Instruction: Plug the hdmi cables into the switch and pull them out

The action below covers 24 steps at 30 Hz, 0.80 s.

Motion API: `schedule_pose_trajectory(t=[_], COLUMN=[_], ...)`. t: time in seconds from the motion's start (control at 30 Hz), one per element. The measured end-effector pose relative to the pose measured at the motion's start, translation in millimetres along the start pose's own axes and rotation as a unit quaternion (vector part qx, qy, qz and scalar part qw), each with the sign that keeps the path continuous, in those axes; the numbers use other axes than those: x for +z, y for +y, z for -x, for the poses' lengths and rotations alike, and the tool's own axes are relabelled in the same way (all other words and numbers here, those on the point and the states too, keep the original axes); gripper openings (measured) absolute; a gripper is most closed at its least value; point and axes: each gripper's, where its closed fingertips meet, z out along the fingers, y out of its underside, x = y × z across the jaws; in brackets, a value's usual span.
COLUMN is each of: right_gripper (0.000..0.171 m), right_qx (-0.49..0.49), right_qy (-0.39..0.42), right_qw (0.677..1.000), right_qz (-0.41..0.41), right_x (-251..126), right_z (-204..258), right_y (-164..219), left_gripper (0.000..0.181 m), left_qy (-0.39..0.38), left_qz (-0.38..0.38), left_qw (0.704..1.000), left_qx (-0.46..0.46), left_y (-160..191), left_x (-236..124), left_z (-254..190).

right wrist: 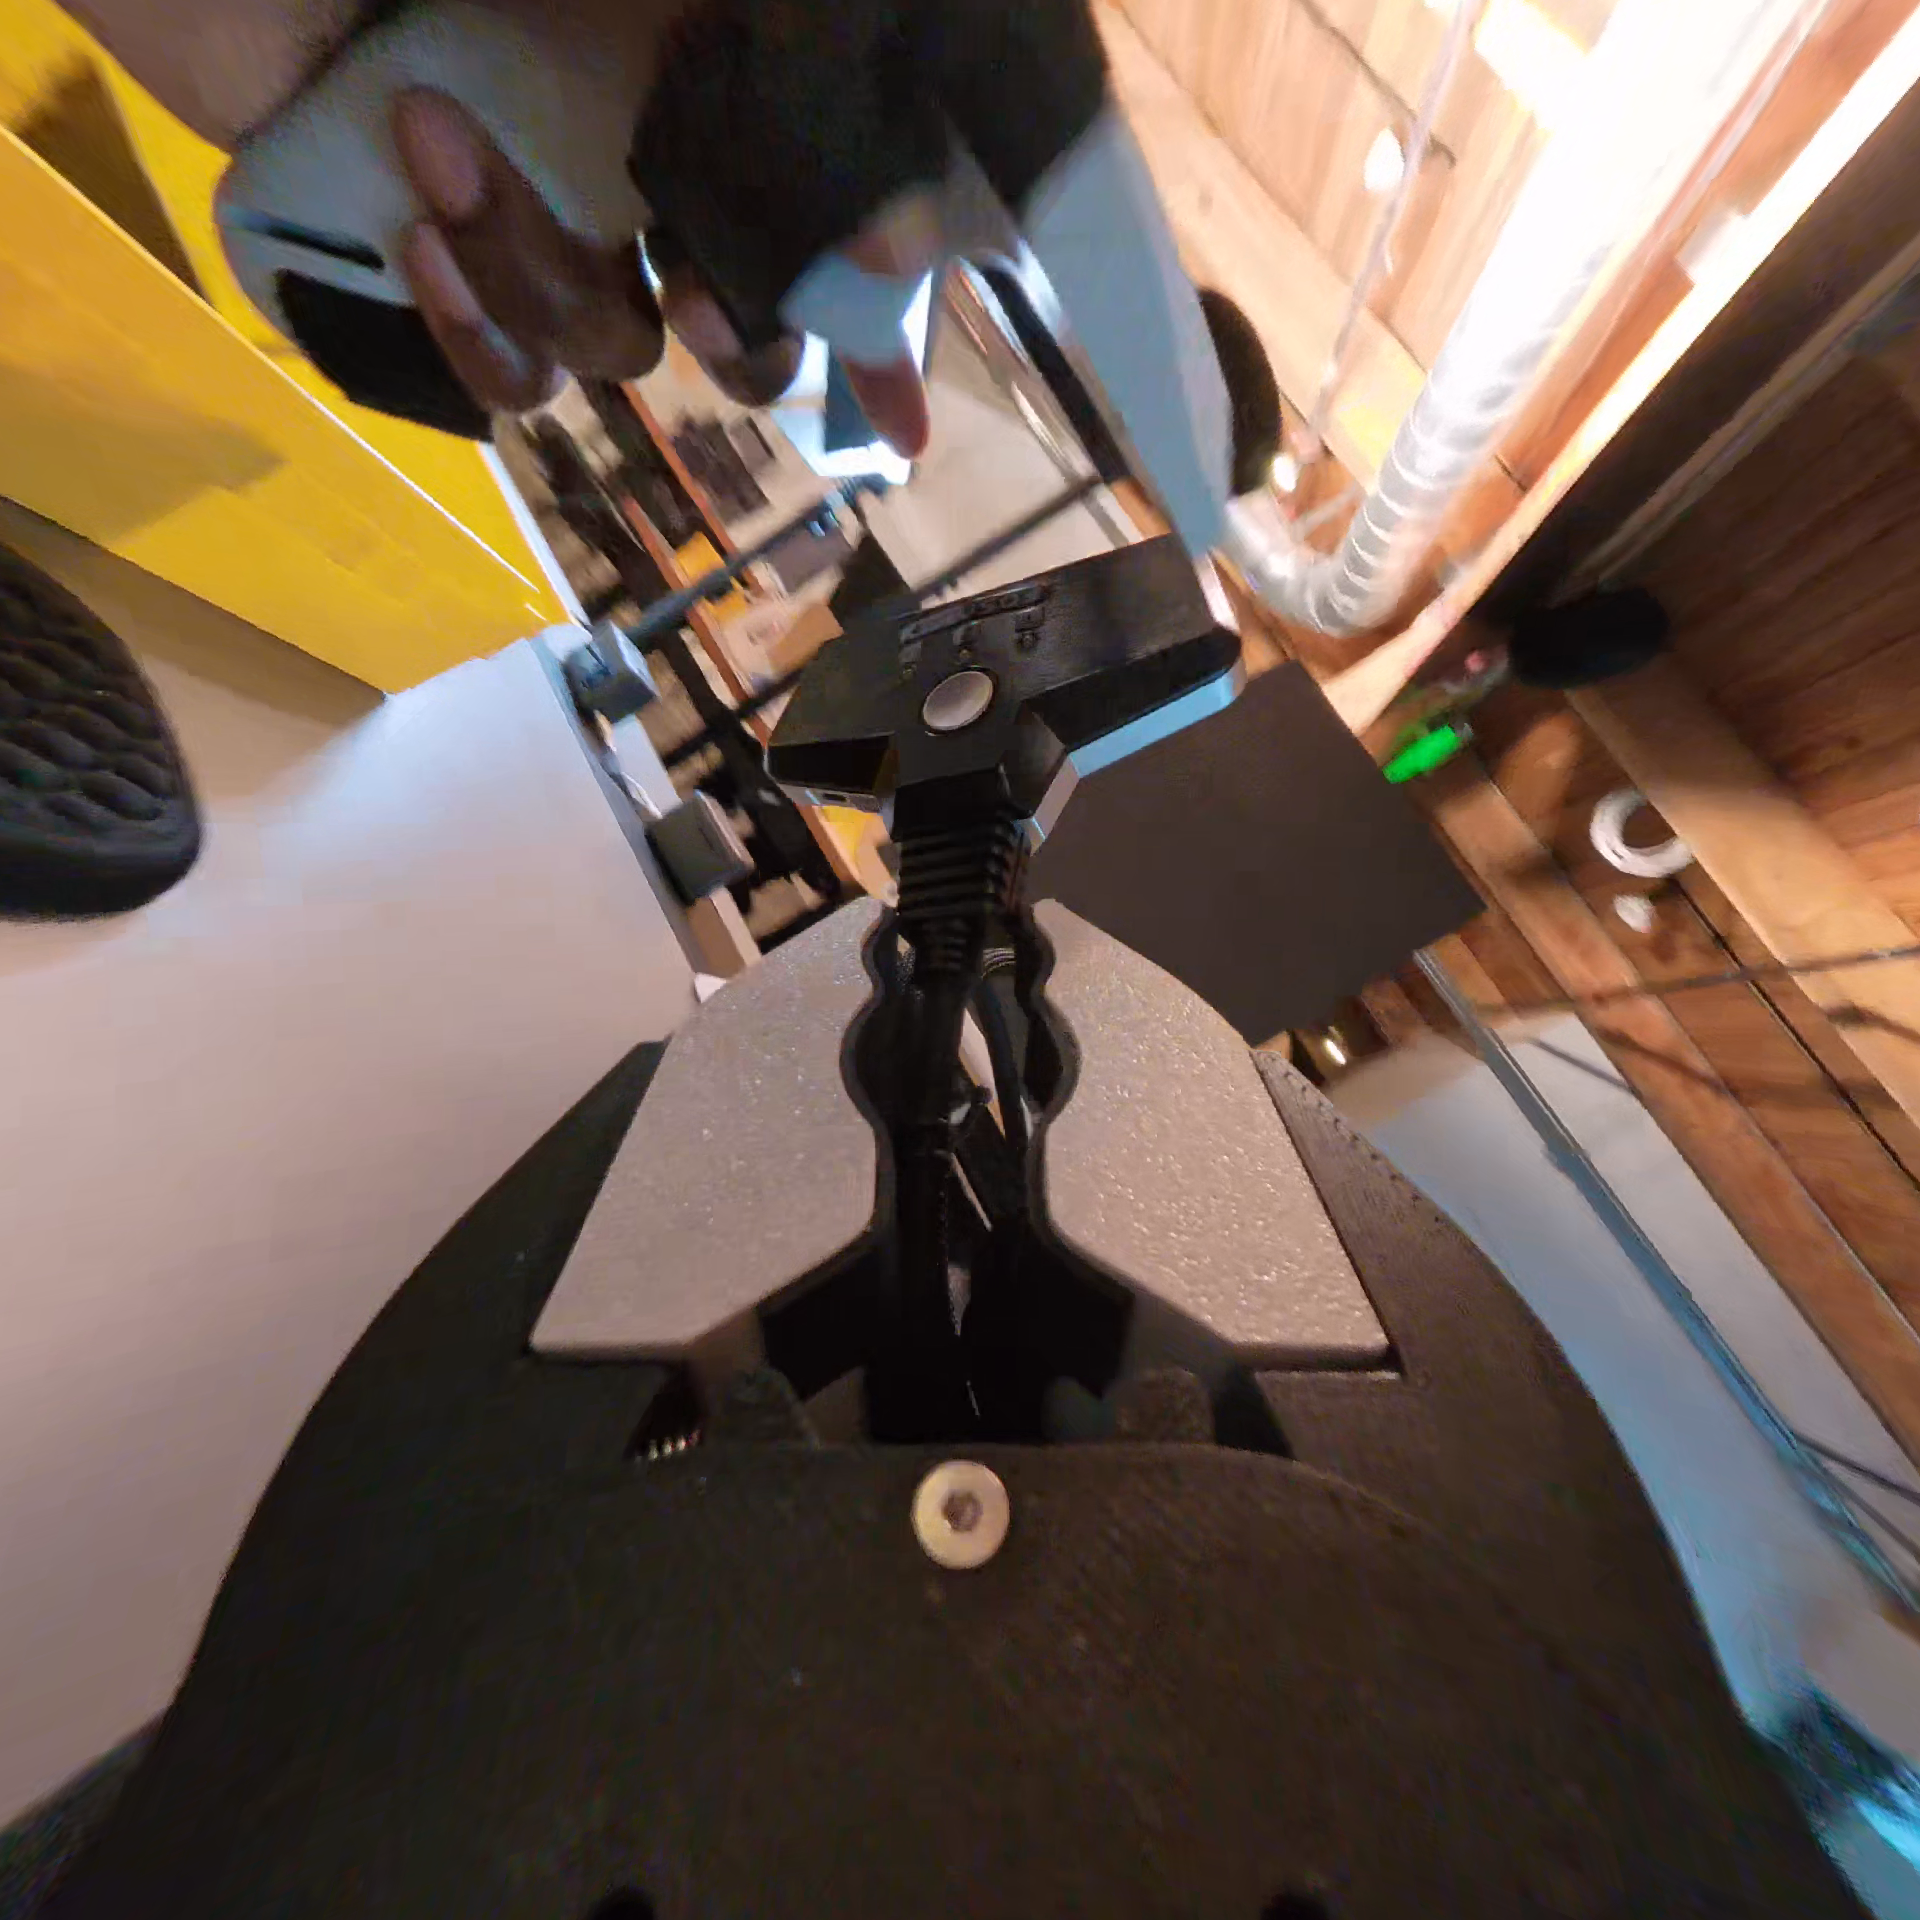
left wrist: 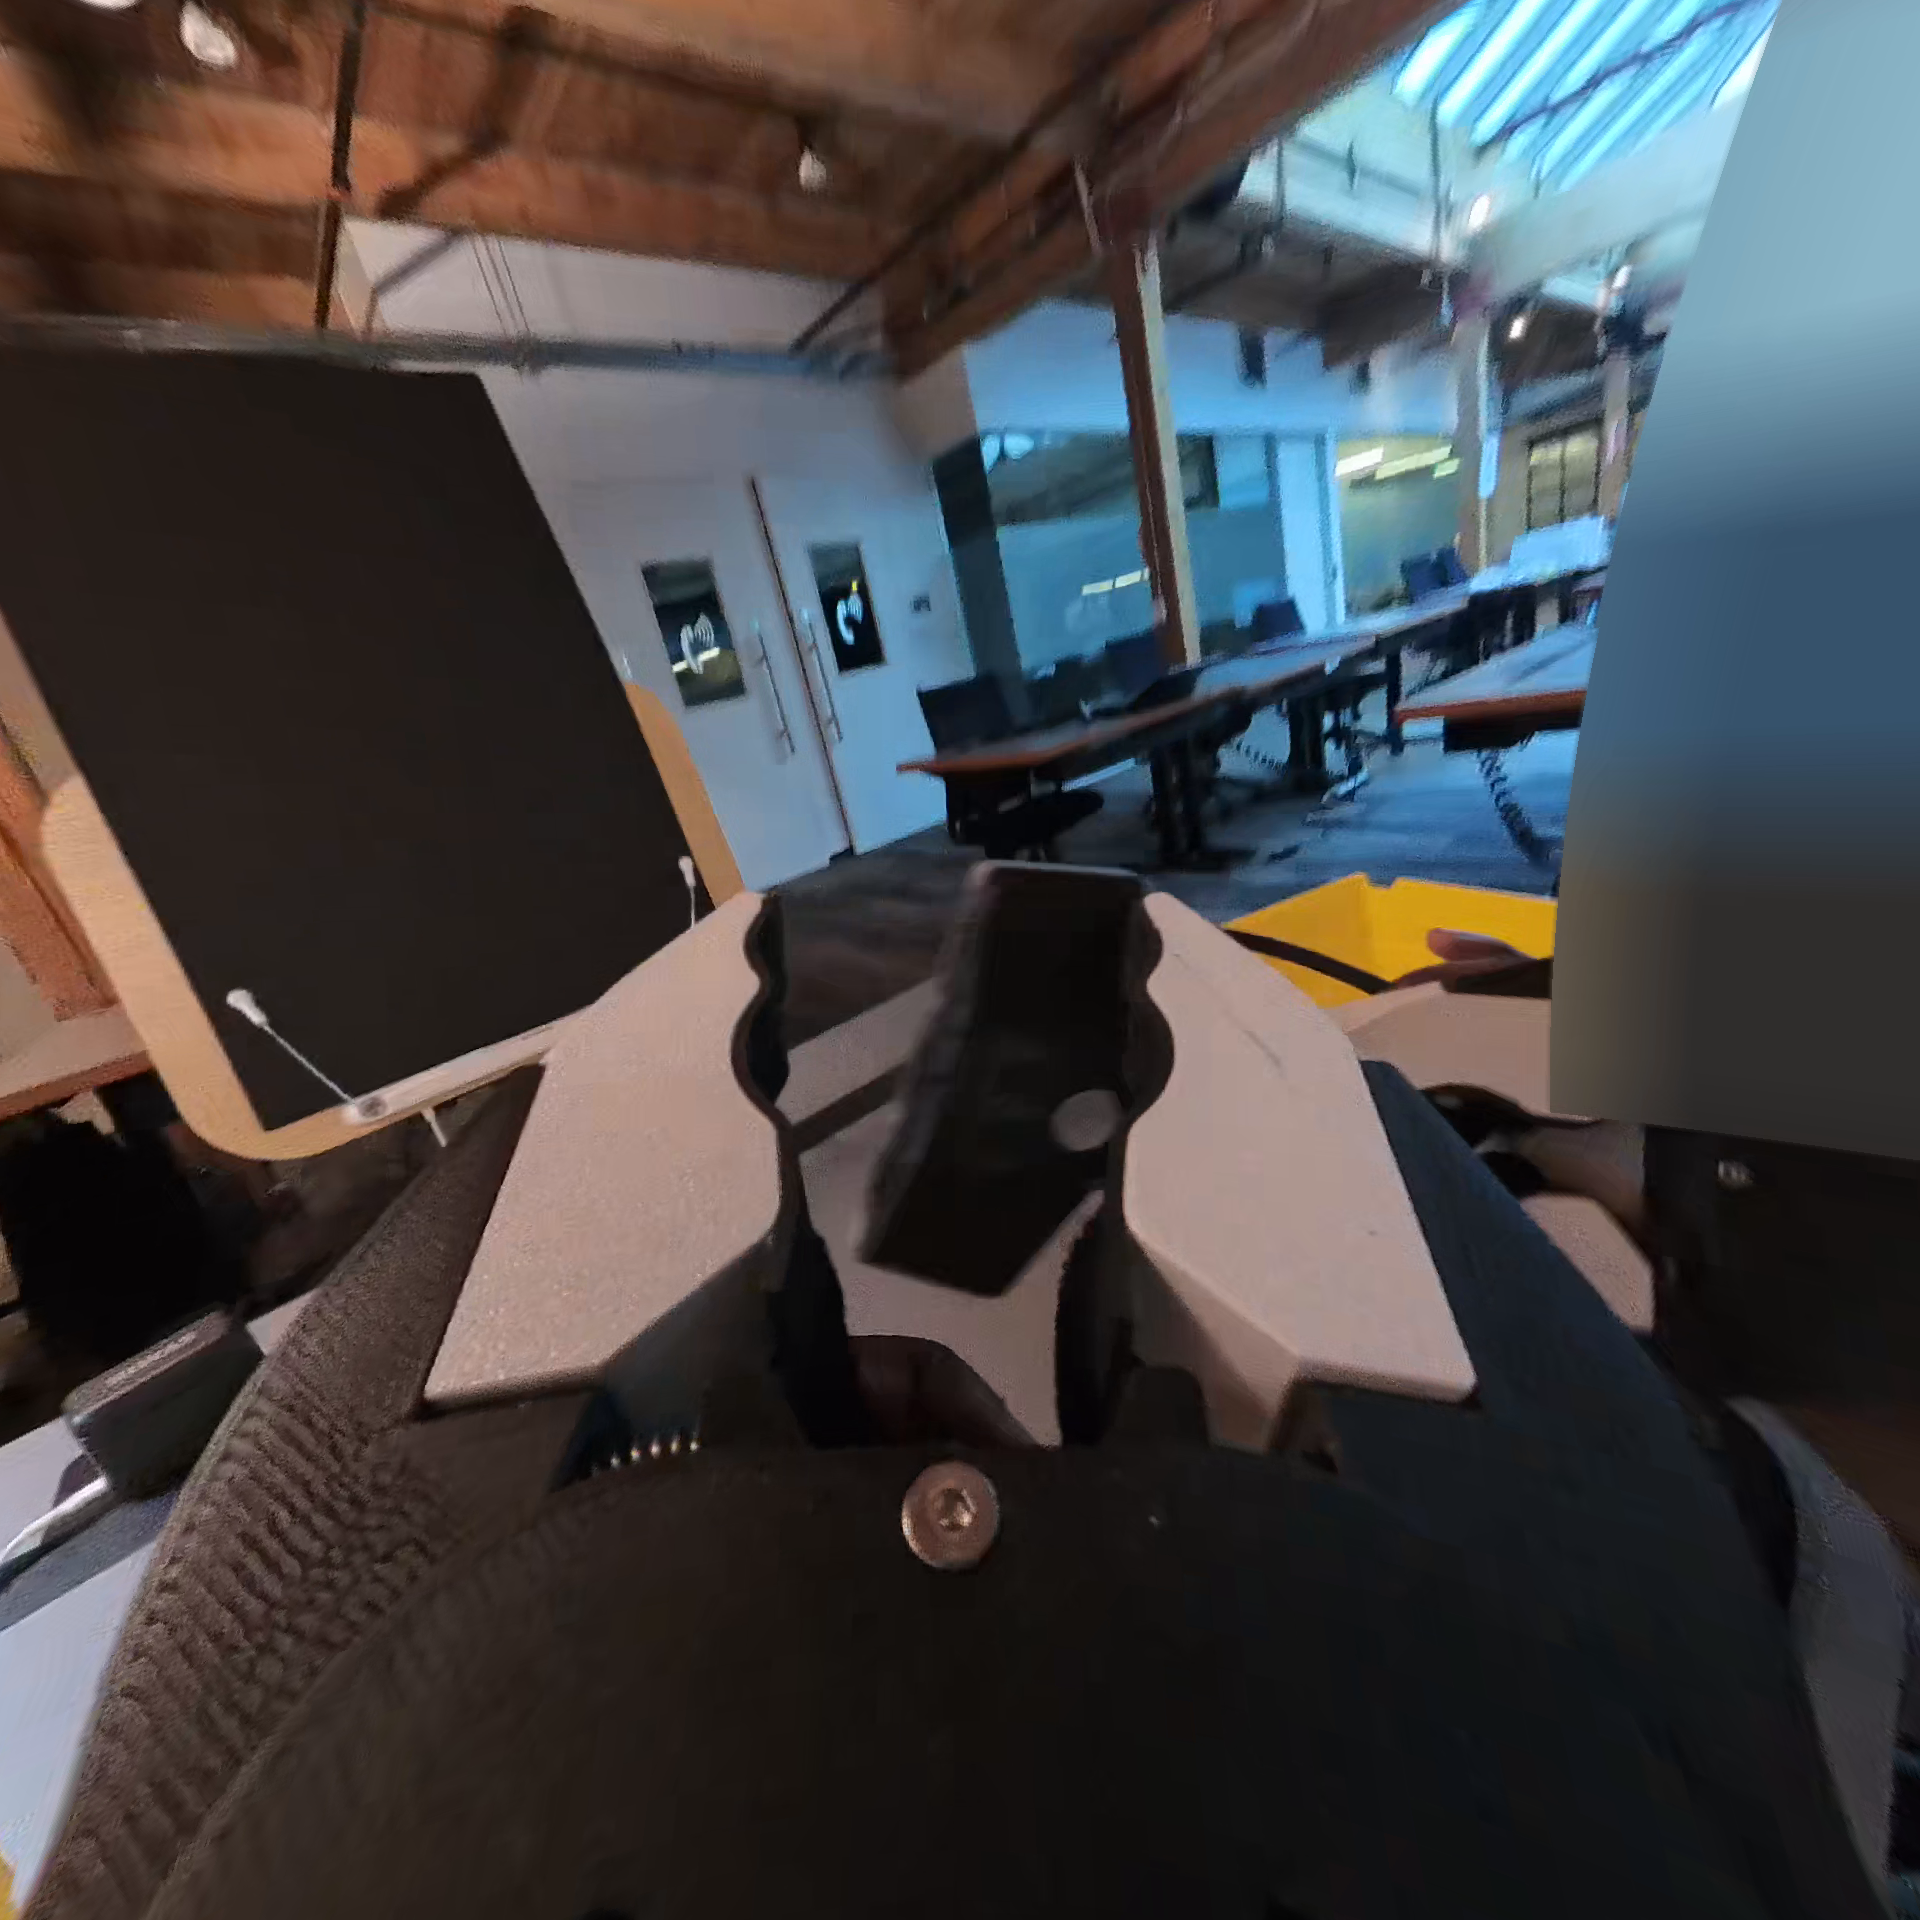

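Observation:
My left gripper (left wrist: 956,935) is shut on the black HDMI switch (left wrist: 1018,1060) and holds it edge-on in the air, its round silver button facing the right finger. In the right wrist view the switch (right wrist: 1081,634) shows flat, button up. A black HDMI plug (right wrist: 951,862) with a ribbed boot sits in the switch's near edge. My right gripper (right wrist: 951,935) is shut on the black HDMI cable (right wrist: 935,1143) just behind that plug. A second thin black cable runs between the fingers. The left gripper's grey finger (right wrist: 1132,343) and a person's hand (right wrist: 488,270) show above the switch.
A yellow bin (right wrist: 208,468) stands on the white table (right wrist: 312,1039); it also shows in the left wrist view (left wrist: 1392,925). A black panel on a tan board (left wrist: 312,727) stands to the left. A black mesh object (right wrist: 73,748) lies at the left edge. Office desks stand behind.

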Motion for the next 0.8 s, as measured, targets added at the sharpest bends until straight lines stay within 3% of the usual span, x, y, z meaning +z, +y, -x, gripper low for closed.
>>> schedule_pose_trajectory(t=[0.13,0.23,0.3,0.4,0.43,0.57,0.7,0.8], right_gripper=[0.021,0.021,0.022,0.022,0.022,0.022,0.049,0.050], right_qx=[0.048,0.083,0.090,0.080,0.071,0.027,0.011,0.049], right_qy=[-0.129,-0.218,-0.256,-0.307,-0.317,-0.313,-0.288,-0.285], right_qw=[0.985,0.962,0.951,0.939,0.938,0.949,0.957,0.956], right_qz=[-0.100,-0.142,-0.148,-0.133,-0.118,-0.041,0.024,0.046], right_x=[-24.1,-38.4,-44.4,-50.8,-51.2,-46.6,-41.7,-38.4], right_z=[2.8,7.3,10.2,20.4,24.0,31.0,40.3,53.2], right_y=[2.1,3.1,5.3,11.0,15.0,40.7,51.1,45.1], left_gripper=[0.070,0.073,0.071,0.040,0.022,0.021,0.021,0.021], left_qy=[0.063,0.238,0.283,0.278,0.290,0.233,0.186,0.158], left_qz=[0.046,0.080,0.091,0.112,0.111,0.100,0.074,0.062], left_qw=[0.995,0.949,0.928,0.926,0.918,0.916,0.884,0.872], left_qx=[-0.062,-0.191,-0.225,-0.231,-0.247,-0.312,-0.423,-0.460], left_y=[31.0,50.6,63.3,86.0,88.4,105.3,119.6,128.0], left_x=[-22.4,-37.4,-39.5,-30.2,-28.8,-14.7,-6.7,-2.8], left_z=[9.1,-36.3,-56.1,-69.9,-77.0,-76.8,-74.1,-77.1])
